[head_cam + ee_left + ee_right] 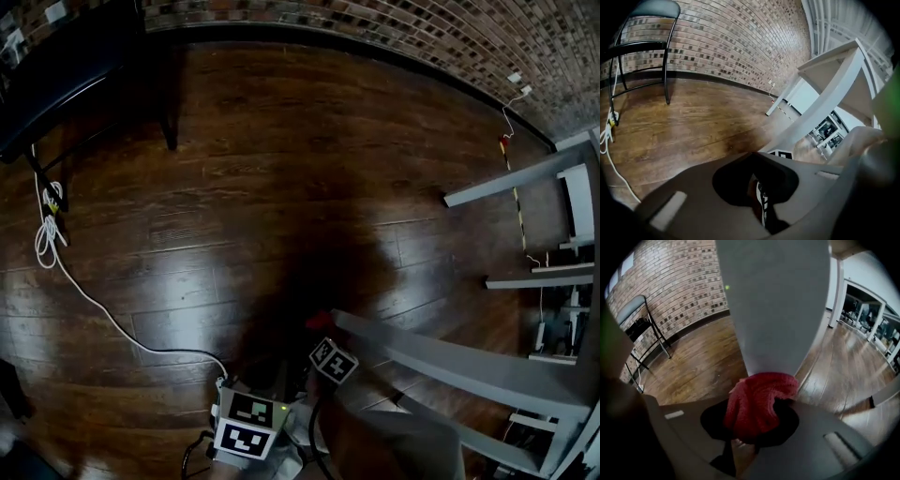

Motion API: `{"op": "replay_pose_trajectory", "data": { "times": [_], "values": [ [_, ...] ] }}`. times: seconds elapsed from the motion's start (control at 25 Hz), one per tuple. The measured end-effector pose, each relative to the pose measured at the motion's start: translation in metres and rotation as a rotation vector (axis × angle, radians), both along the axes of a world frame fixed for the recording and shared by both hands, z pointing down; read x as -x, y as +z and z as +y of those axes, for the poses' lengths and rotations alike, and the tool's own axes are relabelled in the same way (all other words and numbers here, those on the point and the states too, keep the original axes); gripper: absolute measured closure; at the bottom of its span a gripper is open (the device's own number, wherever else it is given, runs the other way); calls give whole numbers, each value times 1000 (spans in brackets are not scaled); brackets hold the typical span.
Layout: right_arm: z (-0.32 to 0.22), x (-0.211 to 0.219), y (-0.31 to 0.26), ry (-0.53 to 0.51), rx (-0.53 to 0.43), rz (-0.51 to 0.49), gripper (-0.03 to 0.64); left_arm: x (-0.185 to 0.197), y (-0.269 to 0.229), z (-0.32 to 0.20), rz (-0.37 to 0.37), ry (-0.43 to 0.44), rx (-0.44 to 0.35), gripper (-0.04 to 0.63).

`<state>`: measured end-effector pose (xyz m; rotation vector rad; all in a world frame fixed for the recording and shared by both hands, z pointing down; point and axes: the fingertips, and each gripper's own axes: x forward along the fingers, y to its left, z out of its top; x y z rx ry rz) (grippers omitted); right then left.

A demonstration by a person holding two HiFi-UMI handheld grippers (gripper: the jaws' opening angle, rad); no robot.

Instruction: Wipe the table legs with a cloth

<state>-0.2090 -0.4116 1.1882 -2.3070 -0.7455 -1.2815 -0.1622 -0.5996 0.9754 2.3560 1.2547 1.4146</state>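
A red cloth [759, 404] is bunched between the jaws of my right gripper [757, 397], which is shut on it. The cloth presses against the pale grey table leg [778, 305] directly ahead. In the head view the cloth [319, 322] shows as a small red patch at the low end of that slanting leg [441, 361], just above the wood floor. My left gripper [751, 157] sits beside it to the left, its jaws meeting at the tips with nothing between them. The same leg [820, 110] rises to its right.
Dark wood floor [281, 187] fills the middle. A black folding chair [84, 75] stands far left. A white cable [84, 291] runs across the floor to my grippers. More grey table legs [516, 178] lie right. A brick wall [375, 28] closes the back.
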Motion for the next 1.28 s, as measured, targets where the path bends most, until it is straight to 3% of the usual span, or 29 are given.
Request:
{"op": "replay_pose_trajectory", "data": {
  "times": [0.12,0.24,0.48,0.64,0.8,0.96,1.28],
  "values": [
    [-10,-13,18,60,-20,49,540,6,25,5,2,92,-57,595],
    [0,-17,25,250,-50,133,540,10,38,13,17,169,-99,595],
    [11,-12,23,473,-102,196,541,1,38,20,17,175,-75,595],
    [10,-10,-6,461,-127,184,541,11,32,12,-37,109,-27,595],
    [9,-7,-58,410,-126,177,538,43,20,1,-93,118,-67,595],
    [10,0,-120,382,-119,175,537,66,-31,-3,-122,131,-61,595],
    [6,4,-266,353,-114,157,537,64,-165,-19,-159,55,-31,595]
  ]
}}
